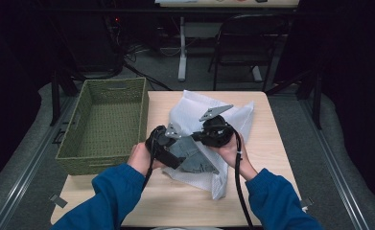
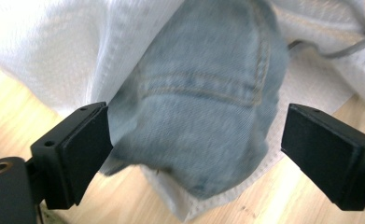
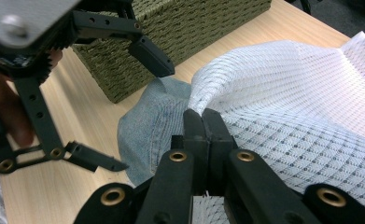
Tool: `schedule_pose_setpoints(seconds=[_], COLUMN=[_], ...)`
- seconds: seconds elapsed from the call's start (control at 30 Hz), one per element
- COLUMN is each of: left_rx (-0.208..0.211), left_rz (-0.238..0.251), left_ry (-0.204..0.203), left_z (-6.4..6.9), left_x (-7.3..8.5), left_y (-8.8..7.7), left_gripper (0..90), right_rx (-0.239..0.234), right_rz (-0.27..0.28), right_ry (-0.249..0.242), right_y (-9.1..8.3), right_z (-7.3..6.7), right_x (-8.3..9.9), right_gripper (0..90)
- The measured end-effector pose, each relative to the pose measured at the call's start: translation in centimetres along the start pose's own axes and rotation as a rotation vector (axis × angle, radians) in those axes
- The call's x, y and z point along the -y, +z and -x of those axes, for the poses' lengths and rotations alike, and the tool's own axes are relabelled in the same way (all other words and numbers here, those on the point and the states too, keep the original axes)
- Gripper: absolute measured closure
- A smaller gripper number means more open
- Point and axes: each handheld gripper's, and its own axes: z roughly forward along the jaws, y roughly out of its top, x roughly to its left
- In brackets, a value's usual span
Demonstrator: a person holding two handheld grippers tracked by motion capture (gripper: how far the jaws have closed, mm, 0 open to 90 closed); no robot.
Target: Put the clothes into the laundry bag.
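While the high view looks down on the light wooden desk (image 1: 175, 201), a white mesh cloth (image 1: 194, 112) lies spread in its middle, and a grey-blue denim piece (image 1: 197, 160) rests on the near part of this cloth. A green woven basket (image 1: 106, 122) stands on the left side of the desk, touching its left edge. Two hands in blue sleeves hold the left tongs (image 1: 163, 143) and the right tongs (image 1: 214, 132) close together over the denim; from here I cannot tell how their jaws stand.

From the left gripper view, the left tongs (image 2: 194, 140) are wide apart, and the denim piece (image 2: 203, 116) sits between the two jaws without being pinched. The white cloth (image 2: 54, 46) lies over and under it on the wooden desk (image 2: 12, 121).

From the right gripper view, the right tongs (image 3: 202, 123) are closed together on an edge of the white mesh cloth (image 3: 287, 93), lifting it off the denim (image 3: 147, 126). The left tongs (image 3: 124, 102) stand widely spread just left of it, near the basket (image 3: 180, 32).
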Motion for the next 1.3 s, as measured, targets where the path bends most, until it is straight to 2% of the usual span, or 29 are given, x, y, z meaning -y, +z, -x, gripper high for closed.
schedule_pose_setpoints(seconds=[0.03,0.07,0.13,0.2,0.3,0.33,0.4,0.47,0.57,0.8,0.97,1.1,1.2,1.27,1.3], left_rx=[0.002,0.030,0.041,0.035,0.045,0.051,0.047,0.031,0.000,-0.032,-0.062,-0.086,-0.071,-0.088,-0.094], left_rz=[0.001,-0.006,0.000,0.004,0.033,0.034,0.039,0.052,0.085,0.186,0.251,0.253,0.212,0.171,0.169], left_ry=[-0.012,-0.014,-0.018,-0.007,0.000,0.010,0.010,0.010,0.001,-0.089,-0.128,-0.127,-0.135,-0.112,-0.098], left_z=[-0.2,-0.5,-0.6,-0.5,-0.2,-0.1,0.3,0.7,1.1,1.3,1.4,1.2,0.7,0.5,0.4], left_x=[0.3,0.5,0.8,1.0,1.2,1.2,0.9,0.6,-0.1,-2.0,-3.6,-4.3,-4.2,-3.9,-3.7], left_y=[0.4,0.9,1.6,2.3,2.7,2.7,2.9,2.8,2.4,1.3,0.9,1.5,3.6,5.1,5.5], left_gripper=[15.8,15.9,17.5,22.8,39.1,49.4,63.9,69.2,71.0,71.5,71.1,69.6,66.2,62.8,60.6], right_rx=[0.000,0.000,-0.002,0.000,-0.002,-0.003,-0.006,-0.009,-0.017,-0.051,-0.071,-0.063,-0.047,-0.036,-0.036], right_rz=[-0.001,-0.001,-0.001,-0.002,-0.004,-0.003,-0.005,-0.002,0.012,0.070,0.122,0.141,0.110,0.077,0.065], right_ry=[0.001,0.001,0.000,-0.003,-0.003,-0.001,0.001,-0.002,-0.010,0.007,0.014,0.027,0.046,0.056,0.064], right_y=[0.0,0.0,0.1,0.1,0.2,0.2,0.3,0.3,0.1,-0.8,-1.7,-2.2,-1.6,-0.9,-0.5], right_z=[0.0,0.0,0.0,0.0,0.1,0.1,0.1,-0.1,-0.4,-0.8,-1.1,-0.9,-0.2,0.4,0.6], right_x=[0.0,0.0,0.0,0.0,0.1,0.1,0.1,0.0,-0.3,-0.9,-1.3,-1.3,-0.8,-0.2,0.0], right_gripper=[90.0,90.0,90.0,90.0,90.0,90.0,90.0,90.0,90.0,90.0,90.0,90.0,90.0,90.0,90.0])
